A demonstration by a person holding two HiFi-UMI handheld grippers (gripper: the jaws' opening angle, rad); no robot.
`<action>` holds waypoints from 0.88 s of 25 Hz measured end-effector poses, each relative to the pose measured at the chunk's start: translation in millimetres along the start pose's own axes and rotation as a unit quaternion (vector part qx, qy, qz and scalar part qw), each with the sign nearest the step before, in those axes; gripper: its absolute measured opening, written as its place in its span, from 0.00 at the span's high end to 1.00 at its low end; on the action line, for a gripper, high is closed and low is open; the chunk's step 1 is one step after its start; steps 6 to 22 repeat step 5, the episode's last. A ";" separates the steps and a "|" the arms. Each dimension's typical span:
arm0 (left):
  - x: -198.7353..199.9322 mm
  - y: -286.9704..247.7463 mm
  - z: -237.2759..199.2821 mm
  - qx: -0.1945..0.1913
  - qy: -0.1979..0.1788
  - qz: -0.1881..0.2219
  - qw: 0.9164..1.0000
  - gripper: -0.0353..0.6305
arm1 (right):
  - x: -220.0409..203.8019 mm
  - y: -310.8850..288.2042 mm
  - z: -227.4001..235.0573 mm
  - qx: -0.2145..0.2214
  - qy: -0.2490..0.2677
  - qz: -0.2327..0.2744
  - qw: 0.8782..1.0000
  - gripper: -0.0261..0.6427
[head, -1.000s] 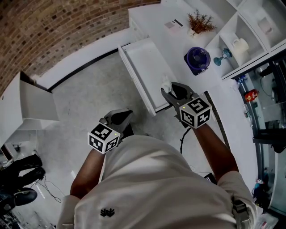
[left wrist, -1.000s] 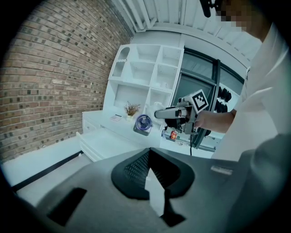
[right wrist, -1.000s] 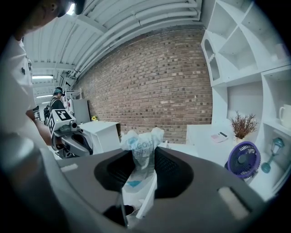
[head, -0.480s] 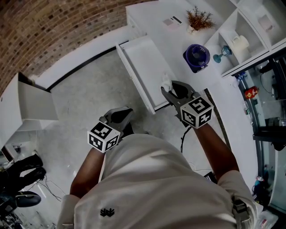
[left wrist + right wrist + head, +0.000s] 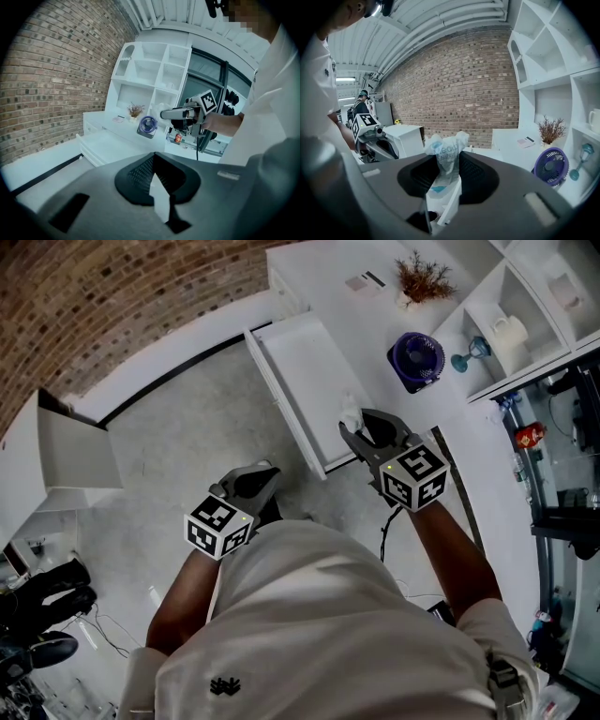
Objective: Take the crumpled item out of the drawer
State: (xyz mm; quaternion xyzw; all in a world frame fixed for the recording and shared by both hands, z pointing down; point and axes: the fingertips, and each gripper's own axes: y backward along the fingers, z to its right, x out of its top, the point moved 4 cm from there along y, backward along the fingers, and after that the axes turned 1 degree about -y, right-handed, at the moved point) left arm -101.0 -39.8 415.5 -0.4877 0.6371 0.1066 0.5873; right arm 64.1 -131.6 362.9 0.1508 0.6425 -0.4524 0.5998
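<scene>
Showing blue print, the crumpled item (image 5: 445, 150) is white.

Head view looks down; all share the fan (image 5: 414, 357)

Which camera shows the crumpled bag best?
Right gripper view: the crumpled bag fills the middle, pinched between the jaws. Head view shows only a small white tuft. Left gripper view: too distant to tell.

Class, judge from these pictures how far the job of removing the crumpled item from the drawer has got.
Done: the drawer stands open and the right hand-held gripper is shut on the crumpled plastic wrapper. In hand: it is held up at the drawer's front corner. Left: carrying it clear.
</scene>
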 end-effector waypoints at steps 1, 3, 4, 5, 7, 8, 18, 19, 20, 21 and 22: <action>0.5 -1.2 -0.8 -0.001 0.000 -0.001 1.000 0.94 | -0.2 -1.0 1.2 0.000 -0.001 -0.001 1.000 0.76; 1.6 -3.8 -3.0 -0.003 0.000 -0.002 1.000 0.94 | -0.6 -3.1 3.8 -0.001 -0.001 -0.003 1.000 0.76; 2.1 -5.1 -4.3 -0.003 -0.001 -0.003 1.000 0.94 | -0.9 -4.4 5.2 -0.001 0.000 -0.003 1.000 0.76; 2.7 -6.3 -5.5 -0.004 -0.001 -0.003 1.000 0.94 | -1.1 -5.6 6.7 -0.002 0.000 -0.004 1.000 0.76; 2.7 -6.3 -5.5 -0.004 -0.001 -0.003 1.000 0.94 | -1.1 -5.6 6.7 -0.002 0.000 -0.004 1.000 0.76; 2.7 -6.3 -5.5 -0.004 -0.001 -0.003 1.000 0.94 | -1.1 -5.6 6.7 -0.002 0.000 -0.004 1.000 0.76; 2.7 -6.3 -5.5 -0.004 -0.001 -0.003 1.000 0.94 | -1.1 -5.6 6.7 -0.002 0.000 -0.004 1.000 0.76; 2.7 -6.3 -5.5 -0.004 -0.001 -0.003 1.000 0.94 | -1.1 -5.6 6.7 -0.002 0.000 -0.004 1.000 0.76; 2.7 -6.3 -5.5 -0.004 -0.001 -0.003 1.000 0.94 | -1.1 -5.6 6.7 -0.002 0.000 -0.004 1.000 0.76; 2.7 -6.3 -5.5 -0.004 -0.001 -0.003 1.000 0.94 | -1.1 -5.6 6.7 -0.002 0.000 -0.004 1.000 0.76; 2.7 -6.3 -5.5 -0.004 -0.001 -0.003 1.000 0.94 | -1.1 -5.6 6.7 -0.002 0.000 -0.004 1.000 0.76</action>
